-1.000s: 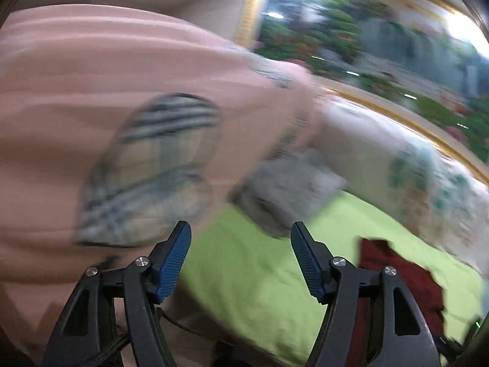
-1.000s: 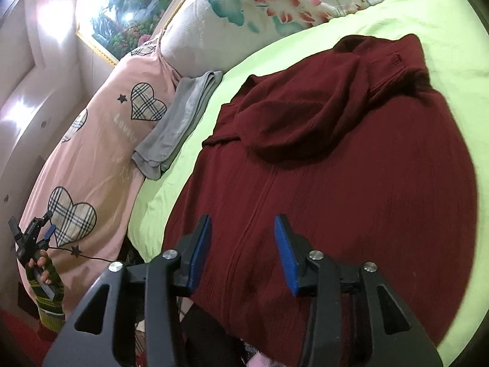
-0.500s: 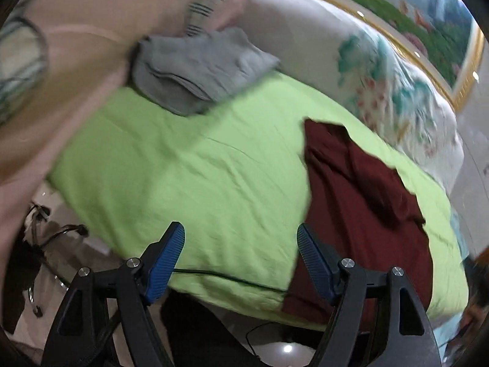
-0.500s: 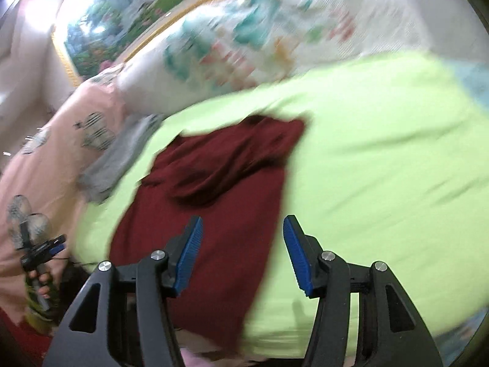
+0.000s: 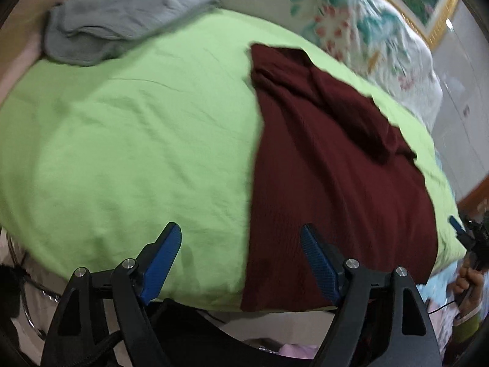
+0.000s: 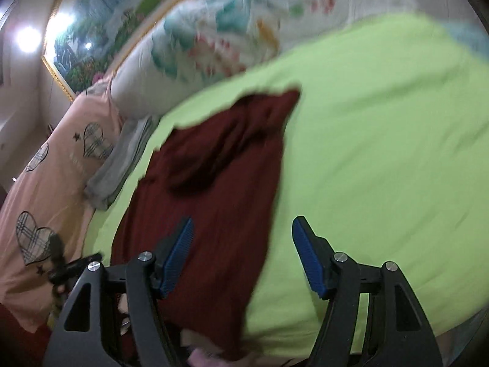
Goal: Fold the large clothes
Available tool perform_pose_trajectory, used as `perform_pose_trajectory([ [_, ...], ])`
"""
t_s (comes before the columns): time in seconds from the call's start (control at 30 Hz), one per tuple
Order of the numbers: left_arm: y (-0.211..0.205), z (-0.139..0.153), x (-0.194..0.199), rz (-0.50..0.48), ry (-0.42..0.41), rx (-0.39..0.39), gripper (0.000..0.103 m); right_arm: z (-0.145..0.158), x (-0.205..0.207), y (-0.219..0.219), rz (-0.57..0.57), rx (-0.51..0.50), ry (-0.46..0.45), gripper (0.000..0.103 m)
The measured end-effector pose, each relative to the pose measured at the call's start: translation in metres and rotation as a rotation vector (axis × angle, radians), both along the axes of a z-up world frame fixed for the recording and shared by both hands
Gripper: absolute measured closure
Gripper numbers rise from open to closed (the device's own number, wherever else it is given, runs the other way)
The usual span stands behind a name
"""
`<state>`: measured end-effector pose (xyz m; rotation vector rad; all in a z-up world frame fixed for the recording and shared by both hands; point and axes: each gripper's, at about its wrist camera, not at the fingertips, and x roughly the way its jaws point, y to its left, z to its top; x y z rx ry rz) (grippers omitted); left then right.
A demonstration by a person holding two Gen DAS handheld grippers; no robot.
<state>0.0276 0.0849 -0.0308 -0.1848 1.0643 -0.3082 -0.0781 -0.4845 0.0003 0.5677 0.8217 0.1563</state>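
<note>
a dark red garment (image 5: pixel 330 165) lies spread on a lime green sheet (image 5: pixel 128 140) that covers the bed, with its near hem reaching the near edge of the bed and its far part bunched into a loose fold. in the left wrist view it fills the right half of the sheet; in the right wrist view it (image 6: pixel 214 189) sits left of centre, with bare green sheet (image 6: pixel 382 153) to the right. the left gripper (image 5: pixel 240 258) hangs over the near edge of the bed, its jaws released and opening, nothing clasped between them; its right blue pad (image 5: pixel 318 263) is over the red cloth and its left one over green sheet, though whether either touches is unclear. the right gripper (image 6: pixel 241 253) has its jaws released and opening as well, straddling the red garment's right edge with nothing pinched. a folded grey garment (image 5: pixel 122 21) lies at the far left of the sheet, beside a pink cloth with plaid hearts (image 6: pixel 45 189). a floral pillow (image 5: pixel 366 30) rests along the far side, below a gold-framed landscape picture (image 6: pixel 101 39). at the right edge of the left wrist view, a hand (image 5: pixel 469 284) grips the other tool.
</note>
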Motion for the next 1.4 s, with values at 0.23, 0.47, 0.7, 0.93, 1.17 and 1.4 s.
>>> perform_pose_trajectory([
  [0.23, -0.050, -0.019, 0.025, -0.202, -0.004, 0.017, 0.052, -0.036, -0.001, 0.020, 0.034, 0.143, 0.060, 0.036],
  [0.47, -0.054, -0.013, 0.019, -0.254, -0.024, 0.005, 0.091, -0.041, -0.007, 0.039, 0.141, 0.192, 0.093, 0.080],
  [0.7, -0.041, -0.021, 0.024, -0.246, 0.027, -0.066, 0.088, -0.060, -0.017, 0.057, 0.169, 0.255, 0.108, 0.080],
  [0.93, -0.033, 0.002, 0.009, -0.185, -0.093, -0.111, 0.097, -0.044, -0.028, 0.046, 0.118, 0.246, 0.028, 0.099],
  [1.17, -0.013, 0.009, 0.001, -0.103, -0.101, -0.194, 0.097, -0.046, -0.031, 0.045, 0.108, 0.254, 0.033, 0.099],
  [1.4, -0.015, 0.038, 0.016, -0.116, -0.132, -0.268, 0.097, -0.021, -0.012, 0.038, 0.119, 0.298, -0.037, 0.099],
])
